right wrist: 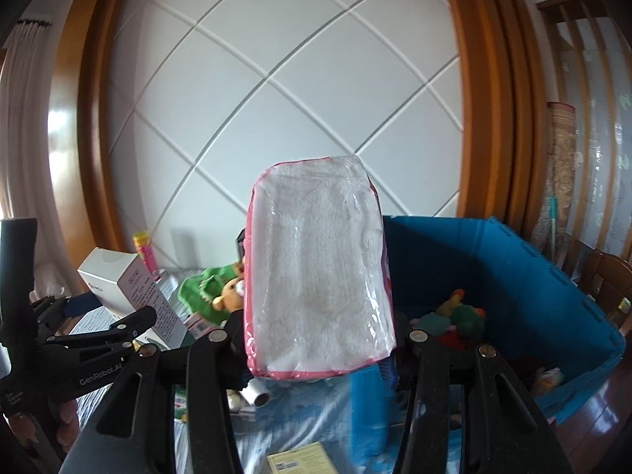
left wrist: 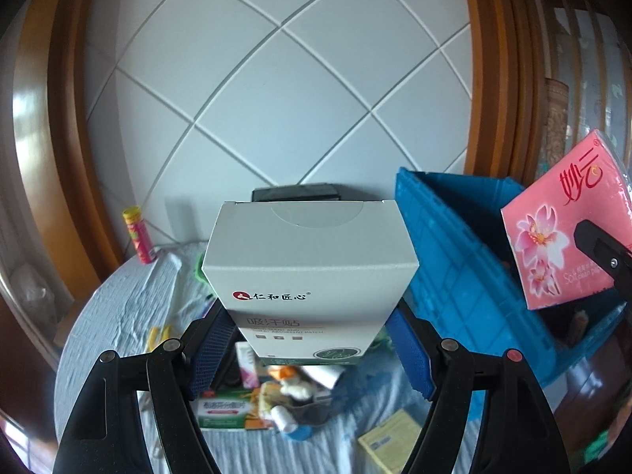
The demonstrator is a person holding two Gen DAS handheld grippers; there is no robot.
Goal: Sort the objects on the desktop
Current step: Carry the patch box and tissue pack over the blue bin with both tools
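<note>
- the left tool is clamped on a white carton of sweat-absorbing patches, its blue pads pressing the carton's two narrow sides near the bottom; the carton stands upright in the grip, held clear of the clutter below.
- the right tool grips a pink-edged pack of tissues by its lower part; the clear back of the pack faces the right wrist camera, and the pink flowered front shows in the left wrist view.
- both items are in the air, near the blue plastic crate, which sits on the right and already holds a few soft toys.
- the step in hand looks like the carry: two things picked from the pile and on their way to the crate.
- the desk, under a pale blue cloth, has more to sort: a green medicine box, a yellow packet, a yellow-and-red tube standing near the wall, and small toys and bottles i cannot name for sure.
- the next move calls for bringing each tool over the crate's rim, lowering it, then releasing without dropping on the toys.
- the two tools are close, so one at a time seems safer; the tissue pack is soft and may sag or slip in its grip.
</note>
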